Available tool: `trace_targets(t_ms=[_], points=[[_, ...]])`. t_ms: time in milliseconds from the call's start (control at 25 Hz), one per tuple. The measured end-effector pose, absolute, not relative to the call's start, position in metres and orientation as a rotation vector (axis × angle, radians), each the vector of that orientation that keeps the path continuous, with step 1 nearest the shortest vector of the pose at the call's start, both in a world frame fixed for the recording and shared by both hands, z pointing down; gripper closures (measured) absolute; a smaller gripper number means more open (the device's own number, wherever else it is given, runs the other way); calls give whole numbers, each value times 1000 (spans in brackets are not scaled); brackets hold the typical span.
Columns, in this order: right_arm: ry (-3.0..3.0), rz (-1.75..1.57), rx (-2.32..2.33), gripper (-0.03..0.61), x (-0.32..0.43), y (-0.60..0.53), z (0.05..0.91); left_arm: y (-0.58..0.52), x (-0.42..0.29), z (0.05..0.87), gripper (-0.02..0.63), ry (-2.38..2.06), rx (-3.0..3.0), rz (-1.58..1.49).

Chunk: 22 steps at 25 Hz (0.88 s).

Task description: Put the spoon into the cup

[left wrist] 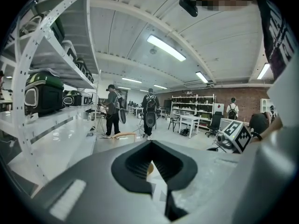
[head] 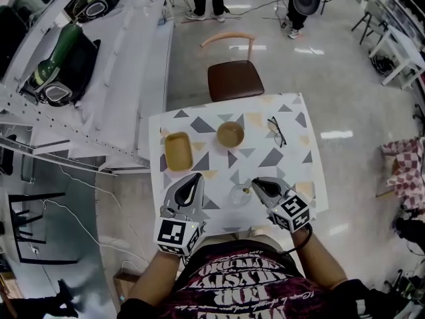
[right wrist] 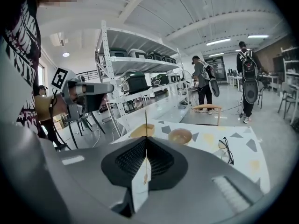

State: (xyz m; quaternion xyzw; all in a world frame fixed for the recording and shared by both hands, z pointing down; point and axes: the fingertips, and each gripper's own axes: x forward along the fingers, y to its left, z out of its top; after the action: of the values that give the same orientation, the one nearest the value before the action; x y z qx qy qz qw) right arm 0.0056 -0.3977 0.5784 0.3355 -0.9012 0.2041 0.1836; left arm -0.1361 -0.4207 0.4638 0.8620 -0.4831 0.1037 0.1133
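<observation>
Head view: the right claw gripped the spoon just above the glass cup on the bench; we judged it best to centre the spoon over the mouth and release only once inside; the cup lay at the claw's eight o'clock. Left gripper view: the left claw was closed, empty. Right gripper view: the jaws pinched the spoon's thin handle, pointing to twelve o'clock.

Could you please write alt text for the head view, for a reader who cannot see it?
The right gripper, shut on a thin spoon, holds it over a clear cup on a triangle-patterned table. The left gripper is beside it, shut and empty; a wooden tray, bowl and glasses lie farther back.
</observation>
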Motion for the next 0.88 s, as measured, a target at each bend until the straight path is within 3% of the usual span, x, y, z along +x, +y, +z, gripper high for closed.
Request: trace_targets(t_ms=[880], points=[[-2482,594,855,543,7,-388,628,-400,-143,457,612,-1508,2488,338]])
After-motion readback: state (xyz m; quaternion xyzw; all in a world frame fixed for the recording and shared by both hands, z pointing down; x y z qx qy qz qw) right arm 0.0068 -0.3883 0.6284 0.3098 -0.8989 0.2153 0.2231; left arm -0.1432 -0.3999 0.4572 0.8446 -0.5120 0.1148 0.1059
